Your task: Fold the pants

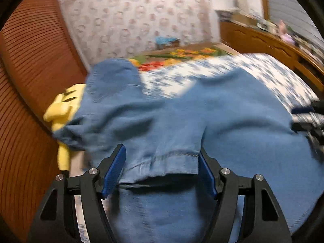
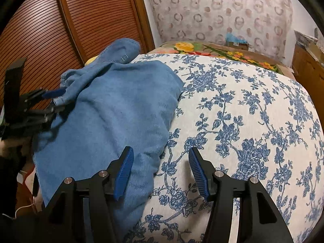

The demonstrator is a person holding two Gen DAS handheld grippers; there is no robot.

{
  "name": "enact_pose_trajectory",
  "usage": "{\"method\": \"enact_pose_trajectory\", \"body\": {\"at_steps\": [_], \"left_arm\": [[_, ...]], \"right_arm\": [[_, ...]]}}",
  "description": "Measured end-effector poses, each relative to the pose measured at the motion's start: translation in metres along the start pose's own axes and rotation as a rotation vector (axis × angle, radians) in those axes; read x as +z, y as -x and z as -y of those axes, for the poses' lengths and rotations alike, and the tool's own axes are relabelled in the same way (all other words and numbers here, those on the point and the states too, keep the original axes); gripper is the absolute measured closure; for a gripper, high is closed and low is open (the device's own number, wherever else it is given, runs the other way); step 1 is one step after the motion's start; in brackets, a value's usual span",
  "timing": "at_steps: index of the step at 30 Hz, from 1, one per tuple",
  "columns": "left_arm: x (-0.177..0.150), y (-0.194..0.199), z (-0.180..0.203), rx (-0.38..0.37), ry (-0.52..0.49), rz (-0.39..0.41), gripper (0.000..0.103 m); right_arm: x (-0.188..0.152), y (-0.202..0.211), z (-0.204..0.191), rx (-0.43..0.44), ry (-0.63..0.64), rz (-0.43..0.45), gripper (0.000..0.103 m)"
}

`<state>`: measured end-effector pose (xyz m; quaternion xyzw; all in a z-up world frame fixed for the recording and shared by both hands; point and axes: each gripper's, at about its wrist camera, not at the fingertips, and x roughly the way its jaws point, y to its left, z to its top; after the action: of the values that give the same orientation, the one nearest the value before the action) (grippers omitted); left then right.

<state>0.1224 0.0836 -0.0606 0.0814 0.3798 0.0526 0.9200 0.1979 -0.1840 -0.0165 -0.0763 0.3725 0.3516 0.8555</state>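
The blue pants (image 1: 182, 117) lie bunched on a bed with a blue-flowered white cover (image 1: 202, 75). In the left wrist view my left gripper (image 1: 162, 162) stands wide open with a stitched hem of the pants between its blue pads (image 1: 114, 172), not clamped. In the right wrist view the pants (image 2: 113, 113) lie on the left part of the bed (image 2: 253, 121). My right gripper (image 2: 161, 158) is open over the pants' right edge; its left pad (image 2: 124, 172) is over the cloth, its right pad over the cover. The left gripper (image 2: 50, 99) shows at the far left.
A brown slatted wardrobe door (image 2: 60, 24) stands at the left. A yellow soft item (image 1: 64, 105) lies partly under the pants. A flowered blanket (image 2: 212, 50) lies at the bed's far end. A wooden dresser (image 1: 263, 38) stands at the right.
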Motion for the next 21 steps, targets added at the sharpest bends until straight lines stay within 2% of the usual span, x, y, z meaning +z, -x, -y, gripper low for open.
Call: {"method": "enact_pose_trajectory", "body": {"at_steps": [7,13,19,21], "left_arm": [[0.007,0.013,-0.052,0.057,0.13,0.041,0.033],[0.005,0.022,-0.055,0.0,0.163,0.063,0.033],[0.006,0.029,-0.041,-0.073,0.164,0.085,0.033],[0.007,0.033,-0.036,-0.092,0.162,0.094,0.033]], "right_arm": [[0.0,-0.004,-0.003,0.022,-0.013,0.002,0.044],[0.007,-0.021,-0.004,0.059,-0.036,-0.017,0.044],[0.018,-0.036,-0.007,0.103,-0.031,-0.028,0.045],[0.021,-0.042,-0.011,0.123,-0.022,-0.043,0.058]]}}
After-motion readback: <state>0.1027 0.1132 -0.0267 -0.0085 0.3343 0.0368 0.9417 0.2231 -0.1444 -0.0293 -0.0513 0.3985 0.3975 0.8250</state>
